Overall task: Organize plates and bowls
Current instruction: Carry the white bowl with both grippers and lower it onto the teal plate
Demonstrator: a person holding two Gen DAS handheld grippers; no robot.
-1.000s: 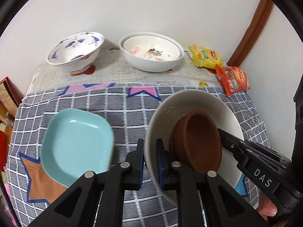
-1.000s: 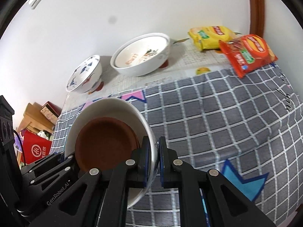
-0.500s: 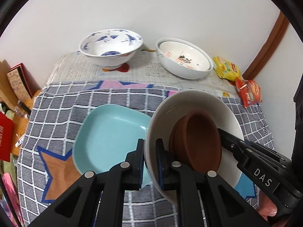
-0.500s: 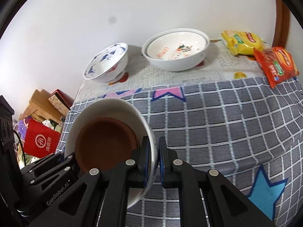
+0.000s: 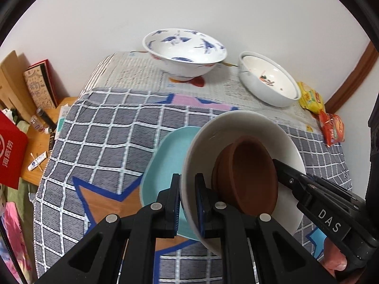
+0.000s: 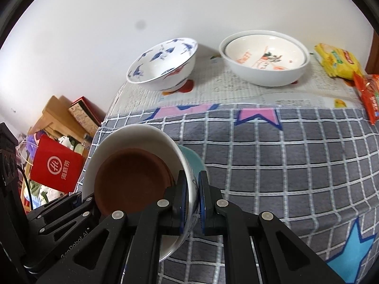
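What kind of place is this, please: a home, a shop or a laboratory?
Probably a home. A checked cloth and newspaper cover the table, snack packets lie beside the bowls, and a red bag and boxes clutter the floor.

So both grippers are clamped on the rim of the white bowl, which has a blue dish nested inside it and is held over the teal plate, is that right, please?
Nearly. The dish nested inside is brown, not blue, as the left wrist view shows. The rest stands: the left gripper and right gripper are each clamped on the rim of the white bowl, held over the teal plate.
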